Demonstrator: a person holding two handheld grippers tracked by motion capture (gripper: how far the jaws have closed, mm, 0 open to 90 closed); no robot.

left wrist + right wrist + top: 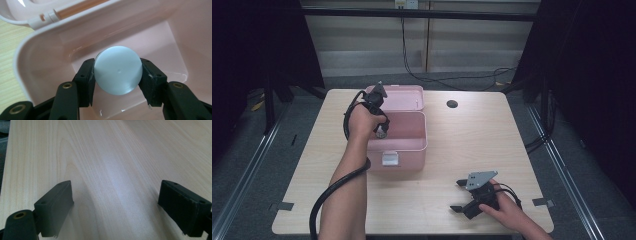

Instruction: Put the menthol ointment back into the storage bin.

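Observation:
A pink plastic box (398,144) stands open on the wooden table, its lid (402,97) laid back behind it. My left gripper (381,131) reaches down into the box, shut on a pale blue-white round object (118,73) with a flat circular face. In the left gripper view both pads (86,77) press on its sides, and it hangs above the box's pink floor (162,45). My right gripper (458,196) rests low near the table's front right, jaws wide apart. In the right gripper view its pads (53,206) have bare wood between them.
A white latch (390,158) sits on the box's front wall. A dark round hole (452,104) is in the table behind the box. A black cable (332,192) trails from the left gripper along the forearm. Cables run over the floor beyond the table.

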